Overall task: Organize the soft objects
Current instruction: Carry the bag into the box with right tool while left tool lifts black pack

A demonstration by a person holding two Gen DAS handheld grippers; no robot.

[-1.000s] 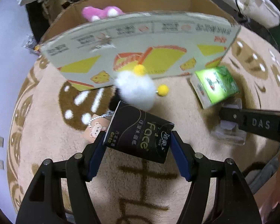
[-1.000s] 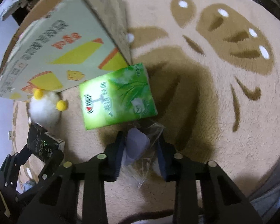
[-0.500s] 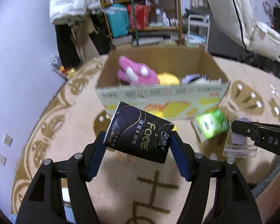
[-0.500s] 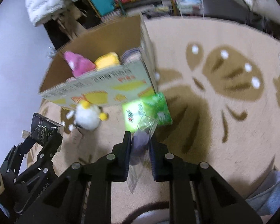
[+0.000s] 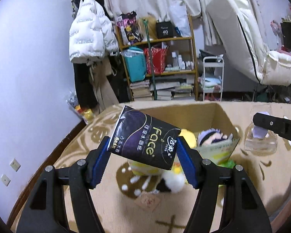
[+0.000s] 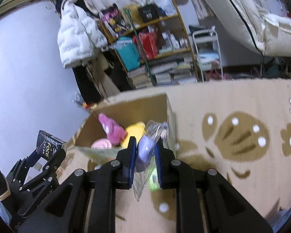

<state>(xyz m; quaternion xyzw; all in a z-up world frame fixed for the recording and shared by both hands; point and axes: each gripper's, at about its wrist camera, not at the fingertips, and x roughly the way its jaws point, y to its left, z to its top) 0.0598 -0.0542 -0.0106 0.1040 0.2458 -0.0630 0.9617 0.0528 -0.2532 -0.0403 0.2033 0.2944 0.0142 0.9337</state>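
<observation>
Left wrist view: left tool (image 5: 143, 151) is gripping the black tissue pack (image 5: 144, 136) across its short sides, pack tilted, hanging in the air in front of the cardboard box (image 5: 221, 116). A white pom-pom toy (image 5: 173, 182) is lying on the rug (image 5: 114, 203) below. Pack looks light and squashy; side grip near the middle should be holding fine, though the film may be slippery.

Right wrist view: right tool (image 6: 145, 154) is pinching narrow on a clear bag (image 6: 145, 153) with something lilac inside, in the air just before the box's near wall. Limp and crinkly, probably dangling; better gripping the lump than loose film. Plush toys are sitting in the box.
</observation>
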